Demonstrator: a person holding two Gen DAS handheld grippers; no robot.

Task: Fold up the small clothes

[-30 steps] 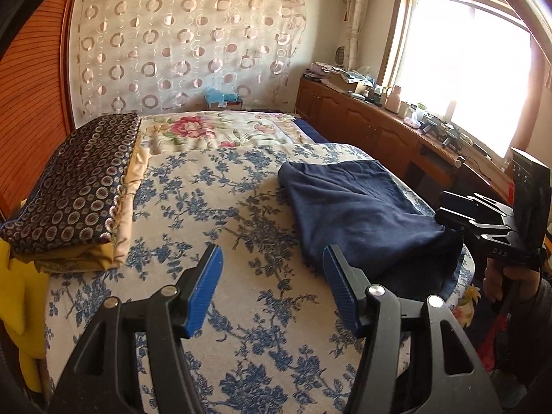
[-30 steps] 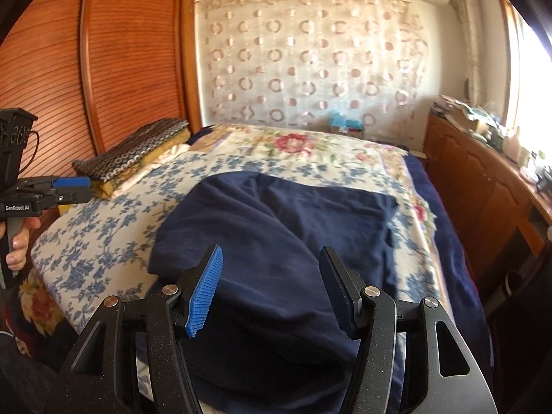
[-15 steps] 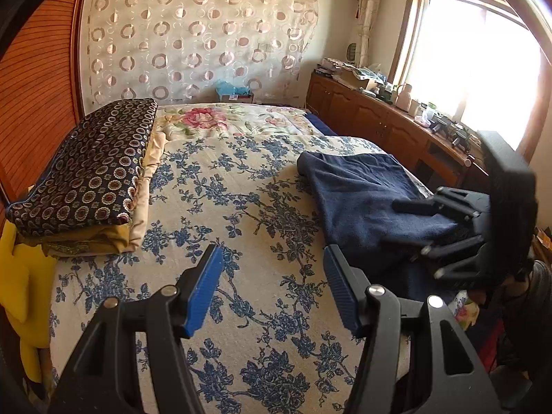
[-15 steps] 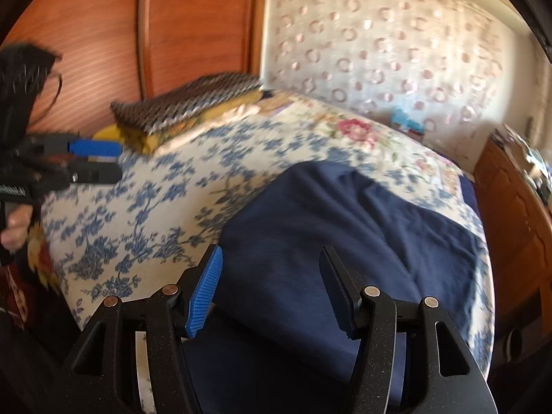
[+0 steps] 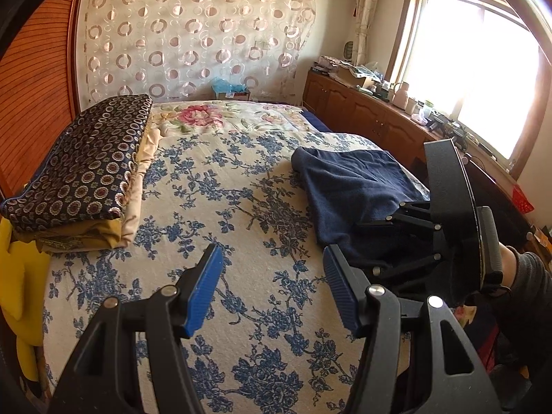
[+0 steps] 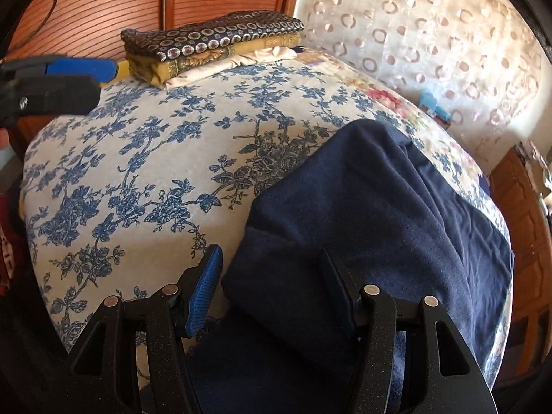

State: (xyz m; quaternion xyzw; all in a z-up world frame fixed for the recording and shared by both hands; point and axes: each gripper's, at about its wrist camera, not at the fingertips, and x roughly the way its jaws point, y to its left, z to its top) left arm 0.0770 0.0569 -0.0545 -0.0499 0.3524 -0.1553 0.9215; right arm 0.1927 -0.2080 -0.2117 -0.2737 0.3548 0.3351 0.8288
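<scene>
A dark navy garment (image 5: 348,186) (image 6: 379,207) lies loosely folded on the right side of the blue-flowered bedspread (image 5: 224,207). My right gripper (image 6: 272,286) is low over the garment's near left corner, tilted downward. Its jaws are closing with that corner between them, and the pads stand apart from the cloth. The left wrist view shows the right gripper (image 5: 365,246) from the side, held by a sleeved hand, its tips on the navy cloth. My left gripper (image 5: 272,289) (image 6: 89,79) hovers open over bare bedspread to the left, with nothing between its fingers.
A stack of folded blankets (image 5: 86,165) (image 6: 214,41) with a dark ring-patterned one on top sits at the bed's far left. A wooden cabinet (image 5: 362,114) with clutter runs under the window on the right. Something yellow (image 5: 13,269) hangs off the bed's left edge.
My right gripper has come down and closer to the navy garment's near corner, rolling as it went, and its jaws have narrowed. My left gripper has stayed about where it was.
</scene>
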